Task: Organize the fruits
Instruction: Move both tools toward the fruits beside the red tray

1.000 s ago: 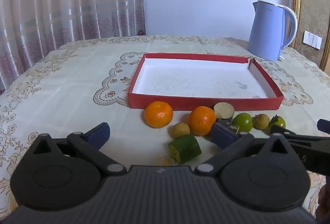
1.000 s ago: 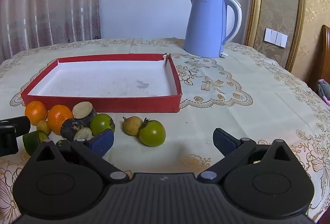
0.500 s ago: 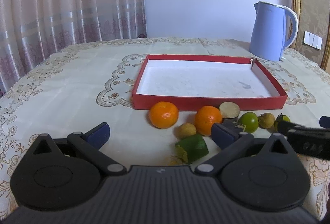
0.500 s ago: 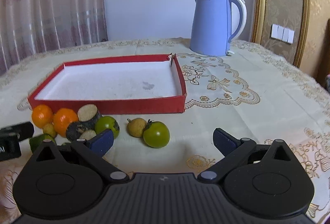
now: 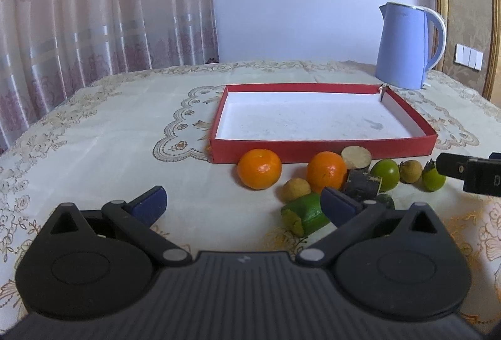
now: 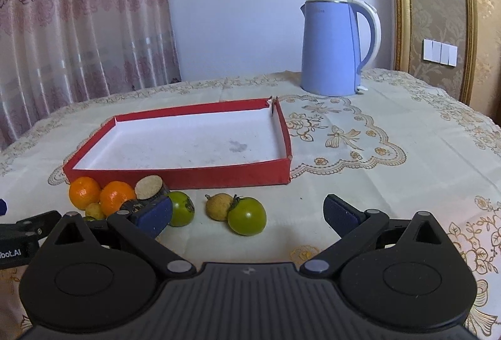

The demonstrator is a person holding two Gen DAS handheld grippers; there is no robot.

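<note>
Fruits (image 5: 259, 169) lie in a row on the bench just before the empty red tray (image 5: 322, 147); my left hand-held gripper (image 5: 244, 201) and right hand-held gripper (image 6: 248, 212) gape wide, holding nothing; nothing is sorted yet, I judge; next, closing on the green tomato (image 6: 247, 216).

The tabletop (image 6: 391, 183) wears a matt cream cloth with raised gold embroidery; the red tray (image 6: 219, 175) looks like matt cardboard, its white paper floor scuffed and stained; the kettle (image 6: 332, 48) is smooth pale-blue plastic with a soft sheen and a glossy white handle; the two oranges (image 5: 259, 164) have shiny, finely pitted peel; the green tomato (image 6: 247, 216) is smooth and glossy; the small brown fruit (image 6: 219, 206) beside it is dull and rough; the cut stalk piece (image 6: 149, 188) shows a dry, fibrous pale face; each claw (image 5: 242, 199) is matt black plastic with ribbed housing and blue rubbery pads (image 5: 150, 202); the curtain (image 5: 94, 11) is thin patterned fabric.
</note>
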